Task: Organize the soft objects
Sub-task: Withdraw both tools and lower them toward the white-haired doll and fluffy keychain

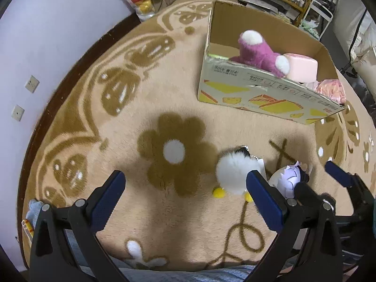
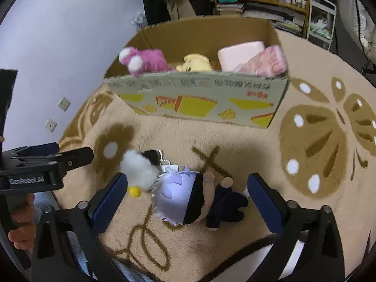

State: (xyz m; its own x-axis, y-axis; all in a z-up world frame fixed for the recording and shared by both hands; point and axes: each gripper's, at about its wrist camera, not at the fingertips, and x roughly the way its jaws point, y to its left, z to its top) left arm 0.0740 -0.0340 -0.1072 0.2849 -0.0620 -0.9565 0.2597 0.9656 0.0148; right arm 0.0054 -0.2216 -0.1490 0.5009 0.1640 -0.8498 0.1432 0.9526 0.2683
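Left gripper: I hold it spread wide and empty above the rug, the white fluffy plush lying just inside its right finger, untouched. Right gripper: likewise wide apart and holding nothing, I have it straddling the lavender-haired doll, which lies on the rug just beside the white plush. Cardboard box: set toward the rug's far edge, already holding a magenta plush, a yellow plush and pink items. Step, as I judge it: picking up the last loose toys. Next I must lower, clamp on the doll's body, then lift it over the box's near wall.
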